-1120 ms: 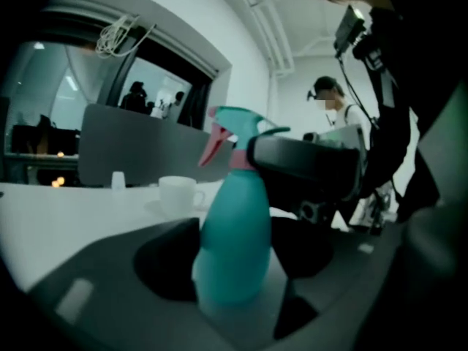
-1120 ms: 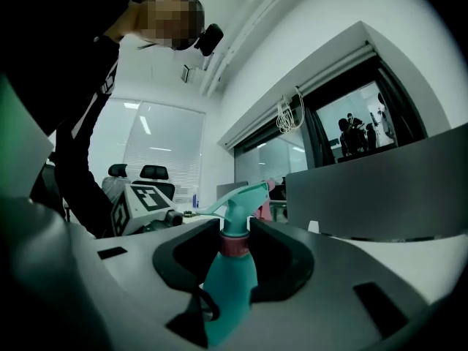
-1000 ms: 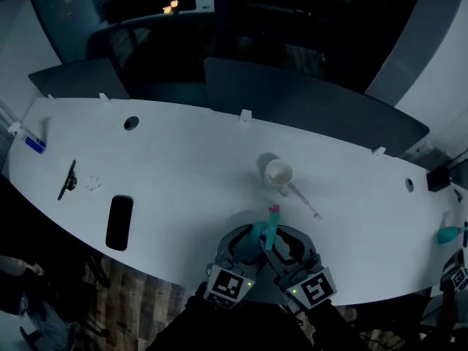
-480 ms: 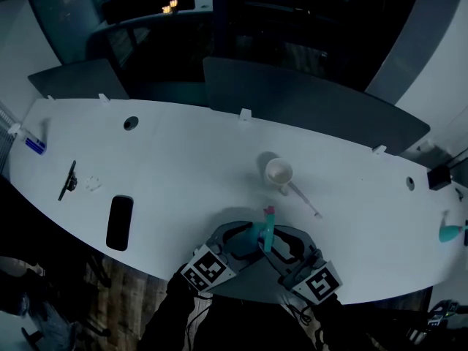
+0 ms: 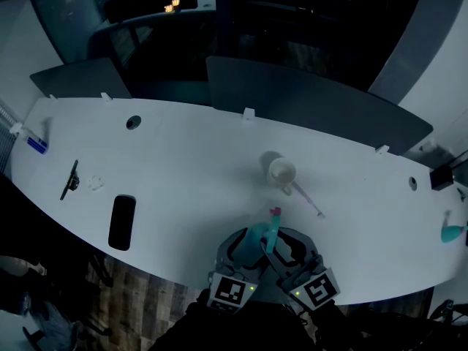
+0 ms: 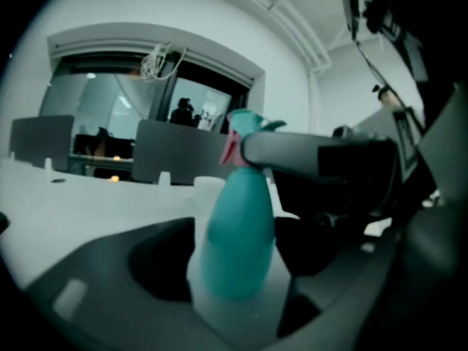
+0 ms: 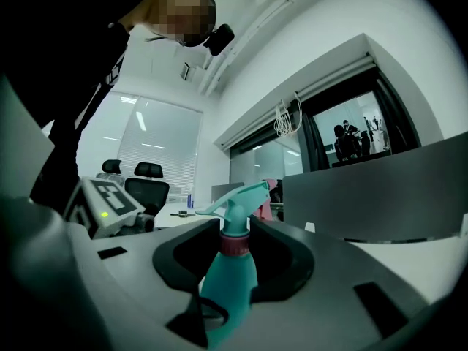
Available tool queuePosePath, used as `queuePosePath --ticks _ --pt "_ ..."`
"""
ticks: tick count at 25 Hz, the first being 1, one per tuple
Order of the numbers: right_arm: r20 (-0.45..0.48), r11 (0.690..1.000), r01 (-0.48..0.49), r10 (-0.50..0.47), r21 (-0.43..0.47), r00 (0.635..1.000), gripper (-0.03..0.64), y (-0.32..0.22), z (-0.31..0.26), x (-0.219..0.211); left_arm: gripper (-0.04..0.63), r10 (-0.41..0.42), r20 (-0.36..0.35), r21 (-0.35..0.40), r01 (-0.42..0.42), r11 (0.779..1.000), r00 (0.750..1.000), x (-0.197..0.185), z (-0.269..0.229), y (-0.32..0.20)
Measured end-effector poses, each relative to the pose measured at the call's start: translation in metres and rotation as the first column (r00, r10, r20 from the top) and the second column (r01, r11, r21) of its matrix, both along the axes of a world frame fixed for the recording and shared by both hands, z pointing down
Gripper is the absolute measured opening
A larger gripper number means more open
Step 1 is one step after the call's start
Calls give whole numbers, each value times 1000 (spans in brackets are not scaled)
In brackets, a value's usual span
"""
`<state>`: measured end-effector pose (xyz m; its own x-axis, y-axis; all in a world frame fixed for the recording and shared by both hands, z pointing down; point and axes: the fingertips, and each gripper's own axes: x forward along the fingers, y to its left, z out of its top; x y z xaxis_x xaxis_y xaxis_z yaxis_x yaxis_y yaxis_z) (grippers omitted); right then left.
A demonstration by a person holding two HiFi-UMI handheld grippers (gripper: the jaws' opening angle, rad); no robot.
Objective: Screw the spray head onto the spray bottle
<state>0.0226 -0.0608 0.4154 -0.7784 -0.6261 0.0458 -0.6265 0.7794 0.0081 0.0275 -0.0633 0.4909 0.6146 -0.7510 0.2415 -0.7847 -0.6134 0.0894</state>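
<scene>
Between the jaws of the left gripper (image 6: 241, 262) stands the teal spray bottle (image 6: 238, 229). It is upright, and the dark grey jaws close round its wide lower body and meet it on both sides. Higher up, the right gripper (image 7: 235, 260) is clamped across the neck, its two curved jaws pressed on the pink collar (image 7: 235, 246) of the spray head (image 7: 235, 202). The teal spray head sits on top of the bottle, its nozzle pointing toward the left gripper's marker cube (image 7: 110, 199).

From the head view both grippers meet at the near edge of the white bench (image 5: 183, 167), left and right of the bottle, with their marker cubes nearest the person. Whether the bottle's base rests on the bench cannot be told.

Just beyond the bottle stands a white cup (image 5: 281, 172), and a slim pale stick (image 5: 307, 200) lies on the bench beside it. Well to the left a black phone (image 5: 122, 221) lies flat. Farther left is a small black clip-like thing (image 5: 69, 180). Dark partition panels (image 5: 314, 108) stand along the far edge of the bench.
</scene>
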Motion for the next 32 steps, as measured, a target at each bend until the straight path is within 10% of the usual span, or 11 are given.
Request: queuePosePath --ticks 4,7,12,16,20,25,28,30,32 --pt "-4 996 92 -92 -12 996 133 0 -2 -1 380 388 -5 -63 -387 920 922 -1 4 -1" --pt "-2 996 89 -89 2 996 133 -2 -3 -1 310 471 15 -60 -470 881 882 6 4 2" --pt "9 1000 1 -1 25 1000 133 0 -4 -1 305 75 59 21 -76 997 995 1 0 3" --pt "32 1000 -19 19 2 999 133 2 -3 -2 308 -210 50 9 210 978 976 1 1 5" --pt "11 999 42 -42 -16 999 133 3 0 -1 377 84 23 12 -84 996 996 -5 1 1" --pt "19 996 87 -87 -8 996 133 2 -2 -2 310 469 106 -111 -458 882 877 -1 18 10" --pt "24 998 61 -61 -3 998 133 2 -2 1 304 339 88 -78 -333 940 936 1 16 12" --pt "28 999 34 -34 7 999 133 1 -3 0 304 136 96 -47 -132 990 986 -1 14 11" --pt "32 1000 9 -10 13 999 133 3 -3 -2 304 -84 105 -33 88 996 991 -3 14 12"
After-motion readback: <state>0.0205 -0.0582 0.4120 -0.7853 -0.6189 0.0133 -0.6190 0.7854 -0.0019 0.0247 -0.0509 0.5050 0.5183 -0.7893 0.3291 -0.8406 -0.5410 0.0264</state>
